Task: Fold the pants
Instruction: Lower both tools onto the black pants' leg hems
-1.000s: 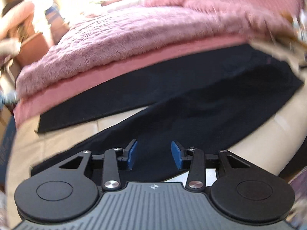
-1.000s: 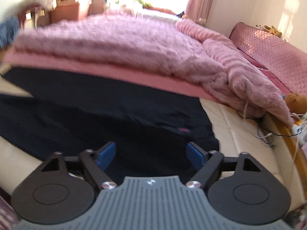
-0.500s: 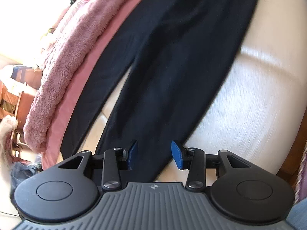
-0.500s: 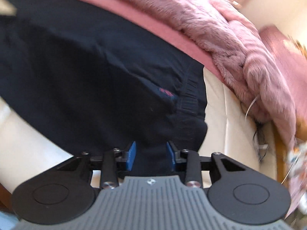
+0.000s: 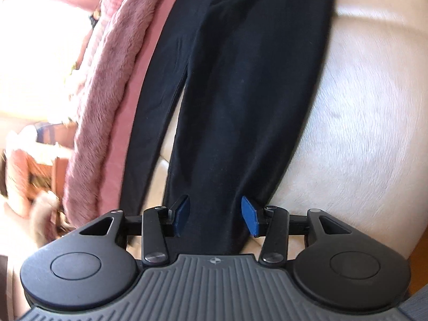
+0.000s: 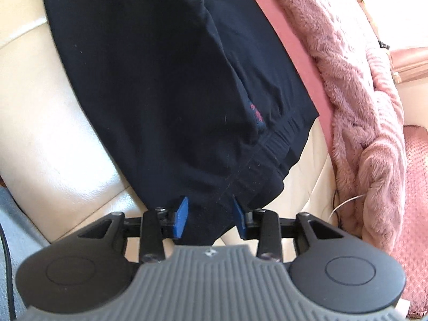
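Note:
Dark navy pants (image 5: 240,85) lie flat on a cream leather surface (image 5: 361,107), both legs stretched away from me in the left wrist view. My left gripper (image 5: 215,215) is open with the near leg's lower end between its blue pads. In the right wrist view the waistband end of the pants (image 6: 187,80) shows, with an elastic band and a small red mark. My right gripper (image 6: 210,219) is open, its pads standing on either side of the waistband corner.
A fluffy pink blanket (image 5: 107,80) on a pink sheet runs along the far side of the pants; it also shows in the right wrist view (image 6: 361,80). Cables (image 6: 345,203) lie beside the blanket. The cream surface's edge drops off near me.
Both grippers have dropped down close to the pants and tilted steeply. The right gripper has narrowed from wide open around the waistband corner. The left gripper now straddles the leg end.

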Tool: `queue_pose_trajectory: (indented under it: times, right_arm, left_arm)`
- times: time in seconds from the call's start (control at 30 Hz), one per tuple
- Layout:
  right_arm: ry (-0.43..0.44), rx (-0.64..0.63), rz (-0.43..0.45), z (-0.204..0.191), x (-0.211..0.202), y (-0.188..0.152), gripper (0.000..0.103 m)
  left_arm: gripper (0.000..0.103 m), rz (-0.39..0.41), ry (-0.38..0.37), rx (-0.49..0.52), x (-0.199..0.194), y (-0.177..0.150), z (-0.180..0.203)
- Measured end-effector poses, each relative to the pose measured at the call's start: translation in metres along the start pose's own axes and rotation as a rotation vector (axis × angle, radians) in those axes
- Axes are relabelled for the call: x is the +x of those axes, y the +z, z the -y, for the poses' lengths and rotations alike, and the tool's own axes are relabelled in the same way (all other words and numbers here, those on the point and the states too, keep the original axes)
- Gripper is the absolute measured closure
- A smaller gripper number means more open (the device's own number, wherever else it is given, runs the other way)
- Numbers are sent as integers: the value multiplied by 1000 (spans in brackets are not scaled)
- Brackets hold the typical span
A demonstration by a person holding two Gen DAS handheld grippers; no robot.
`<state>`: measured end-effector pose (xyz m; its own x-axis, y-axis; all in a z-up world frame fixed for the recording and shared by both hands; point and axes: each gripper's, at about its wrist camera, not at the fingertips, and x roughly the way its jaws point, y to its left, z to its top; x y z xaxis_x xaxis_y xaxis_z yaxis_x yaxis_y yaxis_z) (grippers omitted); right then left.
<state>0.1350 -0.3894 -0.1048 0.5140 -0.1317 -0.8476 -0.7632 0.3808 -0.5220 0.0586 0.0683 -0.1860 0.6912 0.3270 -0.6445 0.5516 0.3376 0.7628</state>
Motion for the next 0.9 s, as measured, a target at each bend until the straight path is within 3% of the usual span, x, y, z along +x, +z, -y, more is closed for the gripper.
queue_pose_trajectory:
  times: [0.1, 0.27, 0.47, 0.6, 0.7, 0.9]
  right_arm:
    - [-6, 7, 18, -5, -6, -1, 67]
    - [-3, 17, 35, -14, -13, -7, 63]
    - [-13, 59, 50, -20, -14, -9, 63]
    - [-23, 53, 62, -23, -17, -9, 63]
    - [-32, 46, 68, -26, -21, -12, 63]
    - [-37, 18, 62, -35, -26, -20, 63]
  left_arm:
    - [50, -4, 8, 51, -5, -5, 6]
    - [47, -2, -74, 29, -14, -11, 0]
    - [47, 18, -63, 97, -11, -14, 10]
    - [48, 38, -20, 159, -10, -17, 18]
    - [48, 4, 40, 147, -3, -22, 19]
    - [52, -25, 65, 143, 5, -24, 15]
